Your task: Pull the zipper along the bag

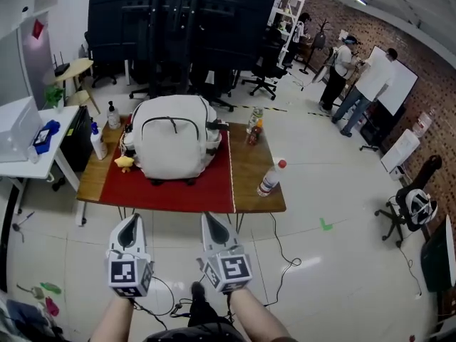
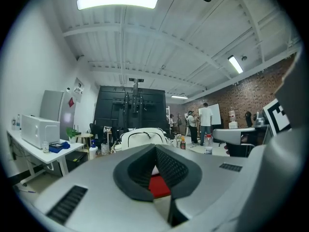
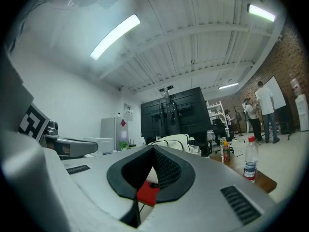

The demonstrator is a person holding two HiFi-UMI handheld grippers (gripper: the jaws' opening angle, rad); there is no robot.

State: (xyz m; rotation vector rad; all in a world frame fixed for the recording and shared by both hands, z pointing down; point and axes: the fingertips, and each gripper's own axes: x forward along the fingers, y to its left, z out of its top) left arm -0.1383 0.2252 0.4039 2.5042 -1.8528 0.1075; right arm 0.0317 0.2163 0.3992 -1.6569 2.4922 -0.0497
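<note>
Both tools idle short of the work: the left gripper (image 1: 130,225) and right gripper (image 1: 214,224), held level and side by side in front of the table (image 1: 258,168), have their jaws closed and nothing between them. The bag (image 1: 174,144), a white backpack, sits well ahead of them on a red cloth (image 1: 171,187) that covers the middle of the table, standing about upright with its front panel towards the grippers. A dark zipper (image 1: 171,120) arches across that panel, and black straps show at the bag's sides. A yellow toy (image 1: 125,163) lies just beside its left lower corner, and two white bottles (image 1: 98,142) stand at the table's left end. To the right are two sauce bottles (image 1: 254,130) near the far edge and a red-capped bottle (image 1: 270,179) upright near the front right corner. A white desk (image 1: 32,164) flanks the table on the left, and office chairs (image 1: 262,77) crowd behind it. People (image 1: 340,66) gather at a whiteboard (image 1: 388,80) far right. Bare floor (image 1: 335,191) lies between the grippers and the table's near edge, with cables (image 1: 285,262) trailing underneath.
</note>
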